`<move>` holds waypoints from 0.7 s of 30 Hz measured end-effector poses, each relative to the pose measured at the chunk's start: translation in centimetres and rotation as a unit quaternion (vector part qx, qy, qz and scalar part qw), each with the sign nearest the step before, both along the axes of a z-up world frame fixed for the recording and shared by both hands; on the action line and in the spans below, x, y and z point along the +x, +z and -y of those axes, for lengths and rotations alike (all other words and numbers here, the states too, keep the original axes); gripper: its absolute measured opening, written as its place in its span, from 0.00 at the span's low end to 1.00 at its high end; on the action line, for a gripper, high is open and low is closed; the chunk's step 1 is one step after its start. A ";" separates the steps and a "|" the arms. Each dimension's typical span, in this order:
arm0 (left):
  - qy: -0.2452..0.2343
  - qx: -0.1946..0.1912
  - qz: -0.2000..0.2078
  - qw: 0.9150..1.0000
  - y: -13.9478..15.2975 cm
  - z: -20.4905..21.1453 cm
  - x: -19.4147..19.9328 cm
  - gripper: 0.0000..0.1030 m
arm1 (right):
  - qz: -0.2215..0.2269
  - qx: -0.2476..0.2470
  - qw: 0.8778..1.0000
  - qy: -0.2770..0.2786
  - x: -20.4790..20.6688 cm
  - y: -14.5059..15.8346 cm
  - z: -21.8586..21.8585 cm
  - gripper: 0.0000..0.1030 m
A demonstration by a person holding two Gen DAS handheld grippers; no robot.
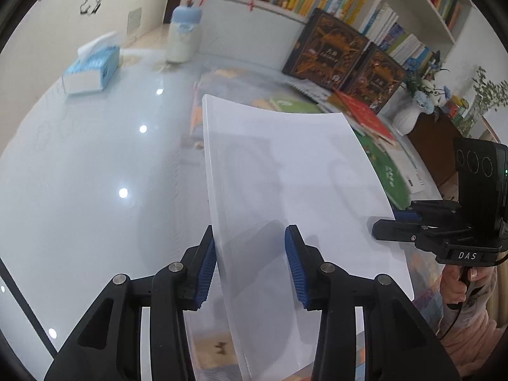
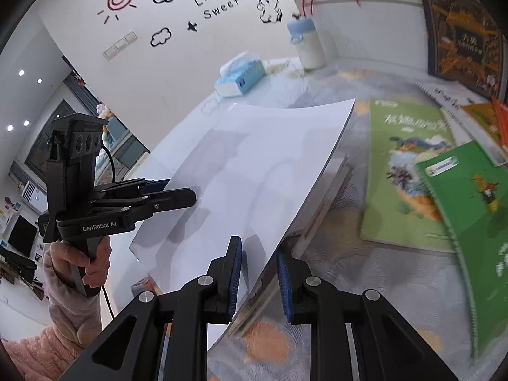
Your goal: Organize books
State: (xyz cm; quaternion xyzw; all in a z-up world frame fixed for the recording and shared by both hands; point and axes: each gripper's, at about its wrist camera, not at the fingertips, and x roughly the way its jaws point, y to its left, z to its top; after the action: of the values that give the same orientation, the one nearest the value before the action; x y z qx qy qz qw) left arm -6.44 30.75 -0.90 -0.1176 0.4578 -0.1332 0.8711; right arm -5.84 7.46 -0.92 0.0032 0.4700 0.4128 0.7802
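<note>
White-covered book held up over the bench between two claws.

The white book point(image 1: 295, 171) is carried above the bench point(image 1: 95, 165), its blank cover bowed. The left claw point(image 1: 250, 263) straddles the book's near-left edge; its jaws are set wider than the edge, one pad point(image 1: 206, 273) is seen at the cover, and a firm grip cannot be told. The right claw point(image 2: 257, 281) is clenched on the book's right edge, pages seen between the pads. Two green books point(image 2: 409, 171) are laid flat toward the bench's right side, with red and spiral-bound ones beyond. A tissue box point(image 1: 92, 70) and a blue-capped bottle point(image 1: 184, 35) are stood near the far edge.
</note>
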 end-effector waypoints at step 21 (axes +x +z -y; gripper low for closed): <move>0.001 0.021 -0.009 1.000 -1.7 -1.2 0.5 0.39 | -0.042 -0.007 0.999 -0.012 1.2 -3.6 -1.8 0.21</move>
State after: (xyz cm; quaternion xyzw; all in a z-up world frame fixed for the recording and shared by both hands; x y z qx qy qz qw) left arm -5.96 31.99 -2.60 -0.1004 0.4680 -0.1219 0.8695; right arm -4.61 9.25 -4.51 0.0206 0.5054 0.3991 0.7648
